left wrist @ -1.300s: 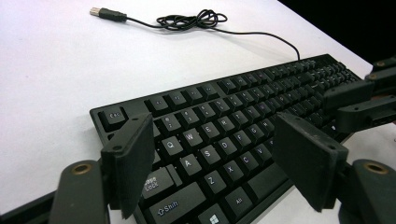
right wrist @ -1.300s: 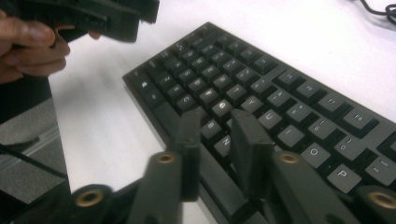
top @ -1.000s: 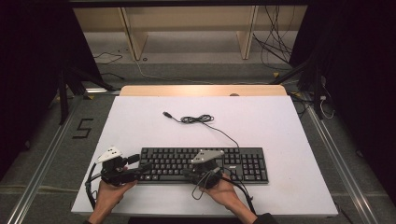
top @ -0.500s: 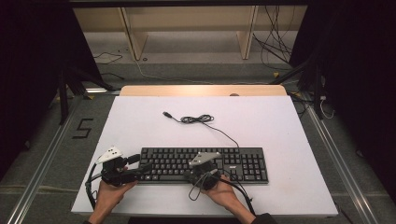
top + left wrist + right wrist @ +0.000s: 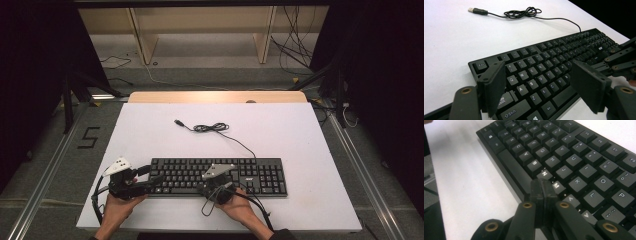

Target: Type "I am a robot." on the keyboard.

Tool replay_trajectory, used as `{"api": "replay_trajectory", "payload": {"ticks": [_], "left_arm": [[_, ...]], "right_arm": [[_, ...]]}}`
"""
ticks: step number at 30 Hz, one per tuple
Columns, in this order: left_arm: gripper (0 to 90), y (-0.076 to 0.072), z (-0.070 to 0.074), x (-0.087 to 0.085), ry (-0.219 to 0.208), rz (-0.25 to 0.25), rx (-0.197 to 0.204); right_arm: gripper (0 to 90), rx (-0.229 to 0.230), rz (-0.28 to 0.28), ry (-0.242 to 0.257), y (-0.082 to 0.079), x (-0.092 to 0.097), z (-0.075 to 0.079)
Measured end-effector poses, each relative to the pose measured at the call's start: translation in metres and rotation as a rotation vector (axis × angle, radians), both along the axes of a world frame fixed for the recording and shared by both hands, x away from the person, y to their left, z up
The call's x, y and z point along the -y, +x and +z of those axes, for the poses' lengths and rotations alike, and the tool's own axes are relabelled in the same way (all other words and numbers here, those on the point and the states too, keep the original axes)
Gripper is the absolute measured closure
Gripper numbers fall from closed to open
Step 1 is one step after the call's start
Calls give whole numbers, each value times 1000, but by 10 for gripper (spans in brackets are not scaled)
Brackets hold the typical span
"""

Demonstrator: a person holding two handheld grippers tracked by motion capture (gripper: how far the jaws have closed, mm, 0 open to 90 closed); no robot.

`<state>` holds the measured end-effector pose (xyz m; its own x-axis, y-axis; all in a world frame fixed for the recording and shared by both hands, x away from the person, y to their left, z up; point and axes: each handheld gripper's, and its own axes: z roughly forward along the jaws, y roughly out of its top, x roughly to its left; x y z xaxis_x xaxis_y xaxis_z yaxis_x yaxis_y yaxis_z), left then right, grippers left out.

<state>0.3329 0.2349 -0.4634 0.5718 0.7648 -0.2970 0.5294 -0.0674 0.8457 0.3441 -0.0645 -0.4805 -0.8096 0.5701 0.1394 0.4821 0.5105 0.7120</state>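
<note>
Looking down from above, we see the keyboard (image 5: 218,176) at six o'clock on the table (image 5: 320,150), nothing shifted since a second ago. Our left gripper (image 5: 541,91) gapes over the A-S-D keys. Our right gripper (image 5: 542,185), clenched empty, points at N and M, poised for pressing.

free: far table (image 5: 310,130) (white, bare) | obstacles: keyboard (image 5: 260,175), coiled cable (image 5: 212,128)

One keyboard (image 5: 218,176), one cable (image 5: 215,129) — two grippers (image 5: 150,179).
</note>
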Motion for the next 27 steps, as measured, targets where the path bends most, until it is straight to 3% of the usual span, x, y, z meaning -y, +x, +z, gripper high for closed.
{"api": "replay_trajectory", "payload": {"ticks": [5,14,22,27], "left_arm": [[282,0,0,0,-1,0,4],[282,0,0,0,12,-5,3],[287,1,0,2,15,-4,-2],[308,3,-1,3,21,-3,-5]], "right_arm": [[819,-8,-3,62,1,4,5],[612,10,-8,130,4,12,15],[419,29,-45,147,8,20,21],[381,39,-57,157,8,22,23]]}}
